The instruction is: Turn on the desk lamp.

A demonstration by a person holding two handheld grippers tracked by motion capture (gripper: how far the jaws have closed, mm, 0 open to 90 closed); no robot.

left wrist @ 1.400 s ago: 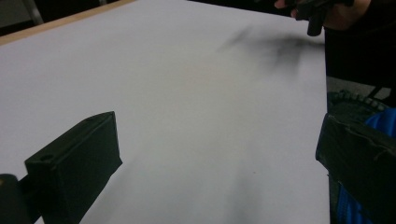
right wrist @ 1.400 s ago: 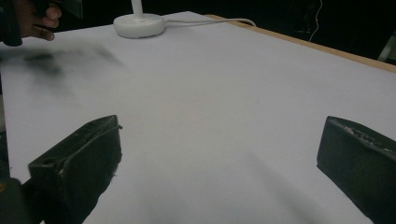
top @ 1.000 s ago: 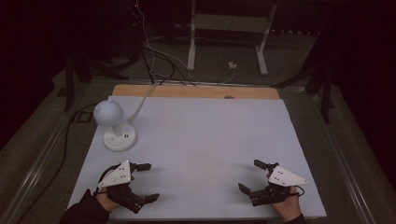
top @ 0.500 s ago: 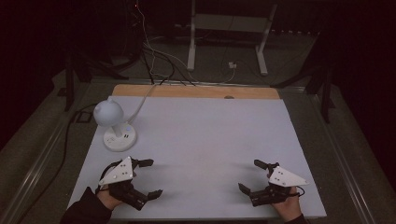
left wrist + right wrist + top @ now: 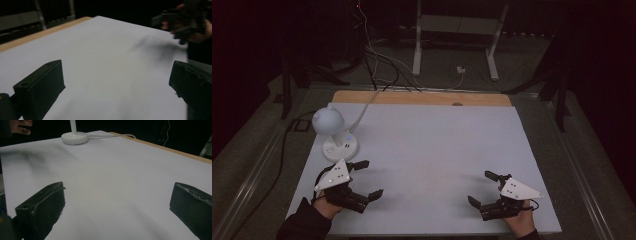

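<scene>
Both idle, nothing started. Left gripper and right gripper spread wide, empty, low over near edge of white tabletop. Small white round-headed desk lamp standing far-left, untouched. No task object evident.

We note white table, wooden strip along far edge | white desk lamp near left edge, round base, globe head, cord trailing off back | beyond: metal stand, loose cables on dark floor.
</scene>
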